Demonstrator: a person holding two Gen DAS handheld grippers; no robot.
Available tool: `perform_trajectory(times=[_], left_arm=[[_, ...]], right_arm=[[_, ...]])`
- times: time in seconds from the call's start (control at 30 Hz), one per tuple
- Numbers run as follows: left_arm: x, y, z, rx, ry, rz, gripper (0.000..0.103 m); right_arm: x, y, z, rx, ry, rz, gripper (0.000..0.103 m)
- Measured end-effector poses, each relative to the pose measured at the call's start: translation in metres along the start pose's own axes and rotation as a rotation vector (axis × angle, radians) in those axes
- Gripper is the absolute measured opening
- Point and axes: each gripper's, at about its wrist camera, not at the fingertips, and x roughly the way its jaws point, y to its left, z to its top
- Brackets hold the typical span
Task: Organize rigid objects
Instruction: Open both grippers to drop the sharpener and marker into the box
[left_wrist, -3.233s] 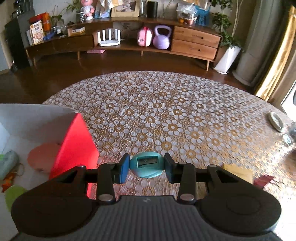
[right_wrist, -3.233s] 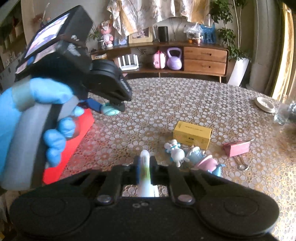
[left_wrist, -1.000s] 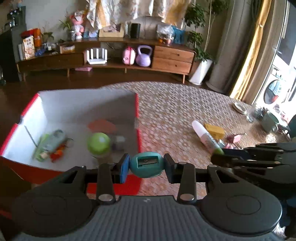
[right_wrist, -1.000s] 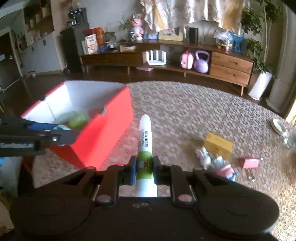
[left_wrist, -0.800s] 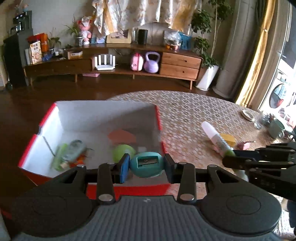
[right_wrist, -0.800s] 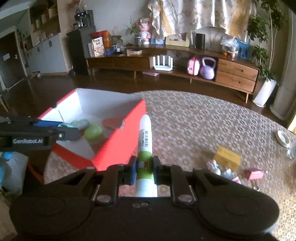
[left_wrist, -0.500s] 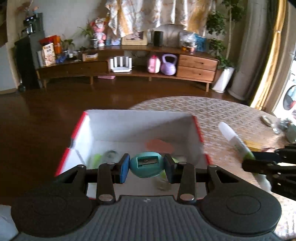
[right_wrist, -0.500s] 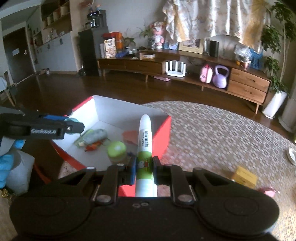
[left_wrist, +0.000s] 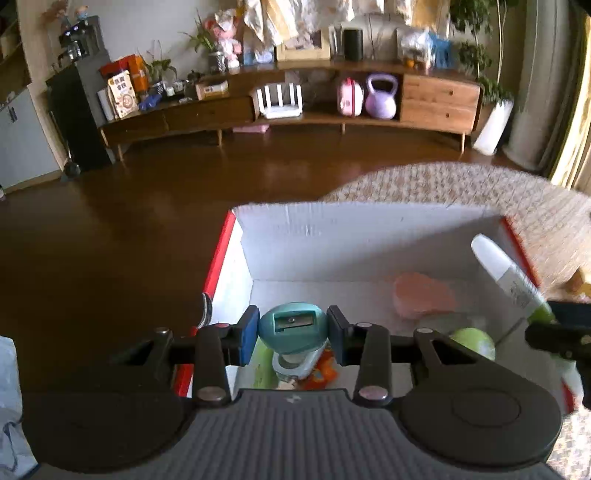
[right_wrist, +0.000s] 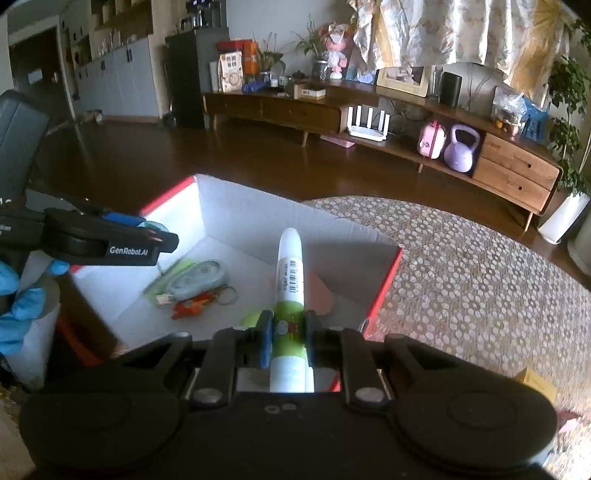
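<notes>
Left wrist view: left gripper clamps a teal pencil sharpener over the red box; right gripper pinches a glue stick.

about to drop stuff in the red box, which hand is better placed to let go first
Left, probably. The left gripper holds the teal sharpener above the red box floor. The right gripper grips the glue stick nearer the box's edge.
</notes>
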Motion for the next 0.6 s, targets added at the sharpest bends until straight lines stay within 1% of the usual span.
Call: perform_trajectory(times=[0.17, 0.33, 0.4, 0.5, 0.6], left_arm=[[0.023, 0.0, 0.002, 0.037, 0.029, -0.015, 0.039], [0.045, -0.009, 0.006, 0.058, 0.087, -0.032, 0.039], [0.055, -0.012, 0.008, 0.071, 0.123, -0.033, 0.039], [0.069, -0.017, 0.009, 0.113, 0.181, 0.0, 0.039], [0.083, -0.016, 0.006, 0.104, 0.249, -0.007, 0.039]], right_arm=[[0.029, -0.004, 0.007, -0.003, 0.051, -0.004, 0.017], [0.048, -0.001, 0.01, -0.013, 0.09, 0.014, 0.017], [0.051, -0.003, 0.011, -0.012, 0.091, 0.004, 0.017], [0.051, -0.004, 0.01, 0.003, 0.093, 0.01, 0.017], [0.049, -0.008, 0.008, 0.018, 0.092, 0.019, 0.017]])
